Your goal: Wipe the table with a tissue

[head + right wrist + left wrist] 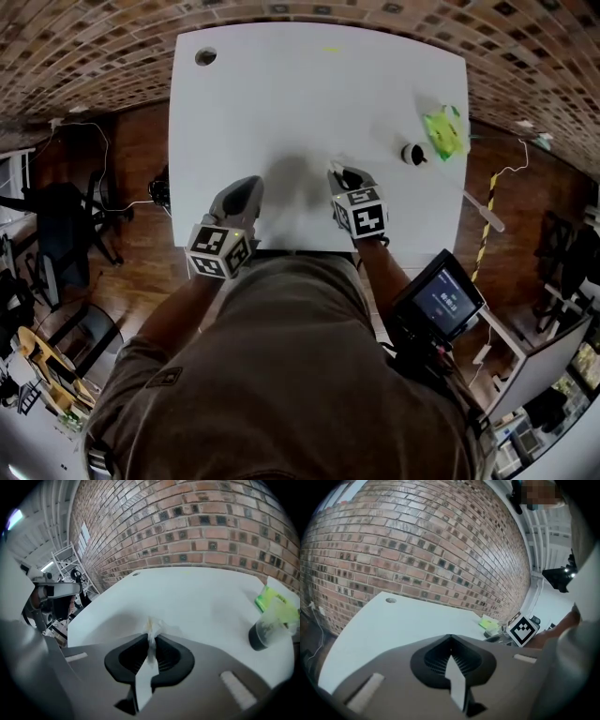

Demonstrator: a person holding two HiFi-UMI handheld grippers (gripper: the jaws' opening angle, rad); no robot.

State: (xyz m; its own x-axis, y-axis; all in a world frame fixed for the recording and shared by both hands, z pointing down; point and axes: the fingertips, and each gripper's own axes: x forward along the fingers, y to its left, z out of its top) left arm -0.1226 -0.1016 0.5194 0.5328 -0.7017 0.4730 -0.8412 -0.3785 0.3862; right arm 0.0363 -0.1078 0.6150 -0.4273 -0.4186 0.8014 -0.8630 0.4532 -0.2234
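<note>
A white table (309, 103) fills the view. Over its near edge, the left gripper (450, 638) has its jaws pressed together on nothing. A green packet (444, 133) and a cup (412, 154) sit by the table's right edge. The right gripper (151, 639) is clamped on the tissue (153, 627) (white, crumpled), near the table's front edge.

It looks like a lab or workroom: brick wall (417, 550), wooden floor (141, 169), a white table (309, 103), an office chair (61, 225), a metal rack (69, 557).
</note>
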